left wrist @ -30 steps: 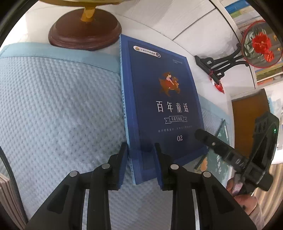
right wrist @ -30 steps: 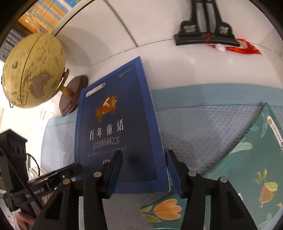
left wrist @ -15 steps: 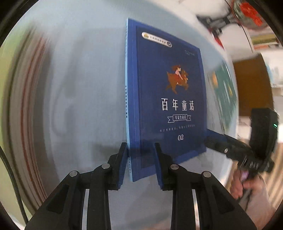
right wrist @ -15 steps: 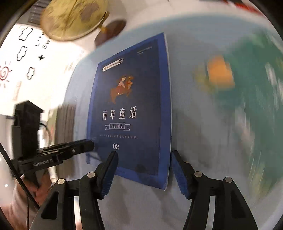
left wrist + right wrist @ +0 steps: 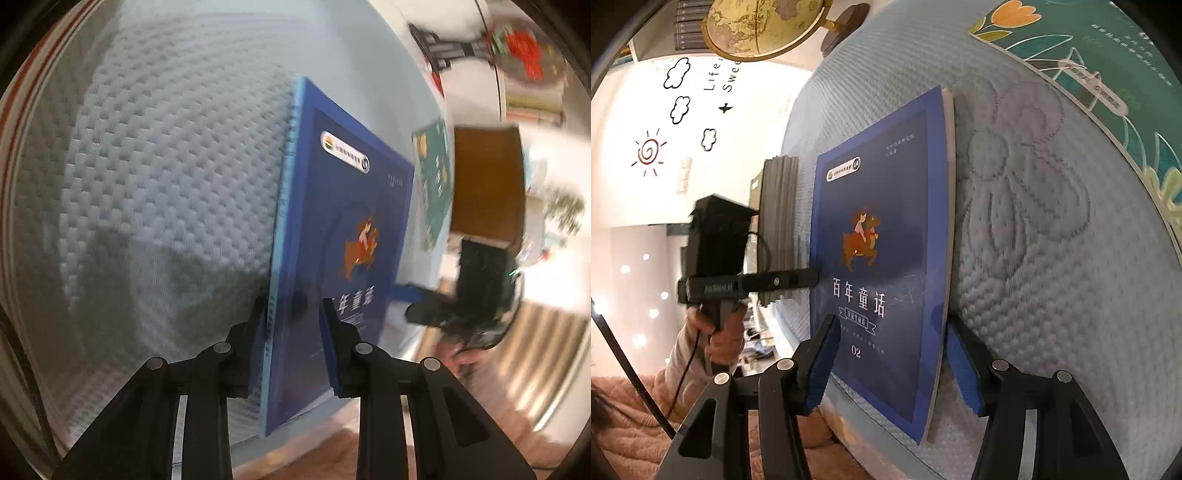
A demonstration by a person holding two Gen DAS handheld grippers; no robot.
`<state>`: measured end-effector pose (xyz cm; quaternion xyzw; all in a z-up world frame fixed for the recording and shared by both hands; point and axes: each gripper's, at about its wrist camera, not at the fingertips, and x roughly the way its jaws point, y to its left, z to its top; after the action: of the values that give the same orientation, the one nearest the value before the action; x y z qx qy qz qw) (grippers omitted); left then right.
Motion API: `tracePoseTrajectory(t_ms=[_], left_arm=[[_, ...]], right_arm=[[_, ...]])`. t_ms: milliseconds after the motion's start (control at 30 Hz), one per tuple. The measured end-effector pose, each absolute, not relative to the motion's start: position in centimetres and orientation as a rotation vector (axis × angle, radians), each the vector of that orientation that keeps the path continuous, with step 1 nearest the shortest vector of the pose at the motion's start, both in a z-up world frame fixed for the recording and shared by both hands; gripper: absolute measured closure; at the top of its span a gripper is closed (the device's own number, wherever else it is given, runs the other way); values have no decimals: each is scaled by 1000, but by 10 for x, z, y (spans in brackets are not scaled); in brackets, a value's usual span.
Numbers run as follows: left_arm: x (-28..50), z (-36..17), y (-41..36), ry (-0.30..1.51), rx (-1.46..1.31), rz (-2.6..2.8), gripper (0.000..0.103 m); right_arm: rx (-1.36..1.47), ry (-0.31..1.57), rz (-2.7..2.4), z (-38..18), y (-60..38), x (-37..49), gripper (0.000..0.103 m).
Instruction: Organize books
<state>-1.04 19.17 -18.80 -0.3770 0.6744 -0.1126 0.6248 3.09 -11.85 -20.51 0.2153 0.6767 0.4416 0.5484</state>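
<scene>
A dark blue book (image 5: 343,236) with a rider picture on its cover is tilted up over the light blue quilted mat (image 5: 166,166). My left gripper (image 5: 291,306) is shut on its spine edge near the lower corner. In the right wrist view the same blue book (image 5: 882,229) has its lower fore-edge corner between the jaws of my right gripper (image 5: 892,325). Those jaws are closing, one pad over the cover and one beyond the page edge, with a gap still showing. The left gripper (image 5: 809,277) reaches in from the left, held by a hand (image 5: 720,332).
A green book (image 5: 1108,74) with flower art lies on the mat (image 5: 1034,258) at the far right. A stack of dark books (image 5: 779,221) stands just left of the blue book. A globe (image 5: 764,22) stands behind. A red flower ornament (image 5: 524,51) stands far right.
Both grippers have carried the blue book across the mat, away from the globe and green book toward the dark stack. Its spine edge now stands higher. The globe left the left wrist view.
</scene>
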Motion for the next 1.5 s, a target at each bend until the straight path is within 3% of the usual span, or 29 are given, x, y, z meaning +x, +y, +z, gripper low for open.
tracePoseTrajectory(t_ms=[67,167,400,433,467,500,800,1000,1500], left_arm=[[-6,-190,189,1541,-875,-271,79],[-1,-188,186,1567,-820,-244,84],[9,-190,174,1605,-785,-203,83],[8,-190,173,1606,-792,-196,83],[7,-191,172,1607,-799,-189,83],[6,-190,175,1607,-804,-183,82],[-12,-179,183,1560,-829,-82,84],[-9,-152,160,1544,-578,-60,84],[-12,-97,174,1421,-559,-94,85]], right_arm=[[555,1610,1050,-211,-128,34,56],[568,1633,1009,-220,-139,37,76],[602,1620,1040,-226,-129,48,79],[586,1613,1037,-225,-129,48,82],[560,1610,1021,-224,-127,49,91],[562,1607,1014,-225,-126,50,92],[442,1523,843,-188,-112,37,91],[407,1492,850,-169,-105,31,91],[326,1327,900,-112,-101,23,91]])
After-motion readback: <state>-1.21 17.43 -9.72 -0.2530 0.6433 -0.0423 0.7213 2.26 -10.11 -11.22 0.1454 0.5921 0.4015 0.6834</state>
